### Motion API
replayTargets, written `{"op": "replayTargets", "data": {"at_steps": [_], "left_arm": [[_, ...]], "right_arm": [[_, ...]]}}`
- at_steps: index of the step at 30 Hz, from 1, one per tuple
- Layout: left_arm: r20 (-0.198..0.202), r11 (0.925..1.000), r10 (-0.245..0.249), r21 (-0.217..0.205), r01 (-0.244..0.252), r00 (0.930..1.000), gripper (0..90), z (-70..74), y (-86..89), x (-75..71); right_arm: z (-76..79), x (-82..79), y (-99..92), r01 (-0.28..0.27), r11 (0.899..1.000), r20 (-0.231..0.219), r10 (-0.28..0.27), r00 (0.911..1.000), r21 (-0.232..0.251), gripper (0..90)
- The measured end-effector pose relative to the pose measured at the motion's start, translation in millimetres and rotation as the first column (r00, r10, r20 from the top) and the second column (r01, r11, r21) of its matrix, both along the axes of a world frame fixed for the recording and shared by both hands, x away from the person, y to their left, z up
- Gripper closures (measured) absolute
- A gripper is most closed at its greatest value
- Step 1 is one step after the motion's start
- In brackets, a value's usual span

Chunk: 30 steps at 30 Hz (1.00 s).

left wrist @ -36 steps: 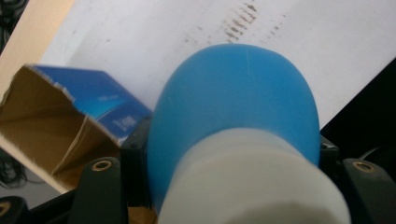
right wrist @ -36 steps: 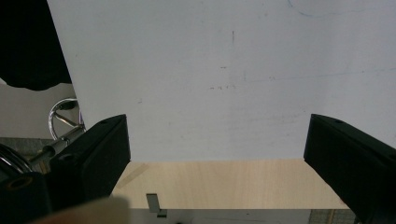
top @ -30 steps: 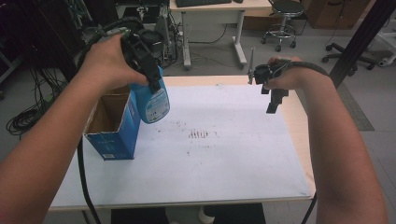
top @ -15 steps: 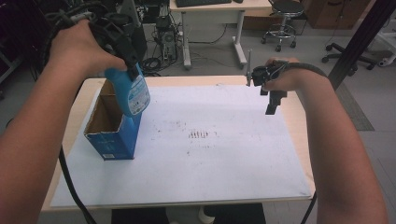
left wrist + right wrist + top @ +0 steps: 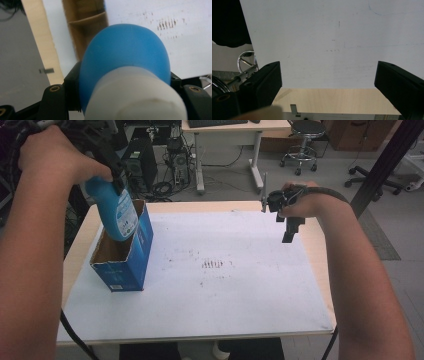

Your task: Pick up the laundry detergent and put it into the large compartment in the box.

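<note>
High view has the left claw (image 5: 112,172) up at the far-left corner of the desk (image 5: 310,270), clamped tight on a blue bottle (image 5: 116,212). That bottle hangs tilted, cap end up in the grip and rounded base down, poised right over the open mouth of the blue cardboard box (image 5: 131,265). Whether the base is already dipping past the rim is hard to call from here. My read: the grip near the top keeps the claw clear of the box walls, so the body can pass through the opening without snagging.

Left gripper view looks straight down the bottle (image 5: 125,65), white cap nearest the lens, both black jaws squeezing its sides, and the brown inside of the box (image 5: 85,25) waiting beyond it, with a cardboard divider visible across it.

The left forearm comes in high from the bottom-left, hand raised well above the desk, wrist bent so the claw points down.

Over on the right, the right claw (image 5: 290,227) idles above the far-right part of the white sheet (image 5: 240,305), pointing downward and carrying nothing. Right gripper view shows its 2 jaws spread wide over bare sheet (image 5: 324,45) and desk edge (image 5: 332,100). That forearm stretches along the right side, hand level and relaxed, seemingly parked out of the way.
</note>
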<state>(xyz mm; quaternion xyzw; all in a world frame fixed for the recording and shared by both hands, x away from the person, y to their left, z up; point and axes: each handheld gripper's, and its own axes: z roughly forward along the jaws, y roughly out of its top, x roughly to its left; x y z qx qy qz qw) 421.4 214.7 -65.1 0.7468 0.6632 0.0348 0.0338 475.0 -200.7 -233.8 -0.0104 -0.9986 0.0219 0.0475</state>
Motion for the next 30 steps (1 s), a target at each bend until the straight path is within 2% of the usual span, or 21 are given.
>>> {"op": "replayTargets", "data": {"at_steps": [4, 8, 13, 20, 23, 26, 30], "left_arm": [[0.01, 0.9988, 0.046, 0.016, -0.046, 0.9989, 37.7, 3.0, 7.1, 1.5], [0.02, 0.9972, 0.072, 0.015, -0.073, 0.9972, 37.7, 4.7, 13.8, 1.9], [0.02, 0.9964, 0.082, 0.02, -0.082, 0.9965, 37.7, 2.2, 19.5, 2.6], [0.021, 0.9945, 0.104, 0.008, -0.104, 0.9944, 37.7, -12.4, 30.3, 6.6], [0.02, 0.9947, 0.102, 0.017, -0.102, 0.9946, 37.7, -18.7, 32.3, 7.6], [0.021, 0.9937, 0.102, 0.045, -0.103, 0.9946, 37.7, -28.7, 33.2, 8.2], [0.019, 0.9933, 0.112, 0.029, -0.112, 0.9936, 37.7, -38.3, 38.1, 9.9]], "right_arm": [[-0.6, -0.8, 2.2, -0.009, 1.0, 0.0, 0.009, 1.0, -0.002, 7.4], [0.1, -1.0, 1.3, -0.007, 1.0, 0.002, 0.007, 1.0, 0.0, 7.4], [0.1, -1.5, -1.4, -0.003, 1.0, 0.003, 0.003, 1.0, -0.002, 7.4], [-0.1, -1.8, -5.2, 0.006, 1.0, 0.003, -0.006, 1.0, 0.002, 7.4], [0.1, -2.3, -5.1, 0.004, 1.0, 0.002, -0.004, 1.0, 0.001, 7.4], [0.3, -2.5, -5.3, 0.004, 1.0, 0.002, -0.004, 1.0, 0.0, 7.4], [0.2, -2.6, -4.9, 0.003, 1.0, 0.004, -0.003, 1.0, 0.0, 7.4]]}}
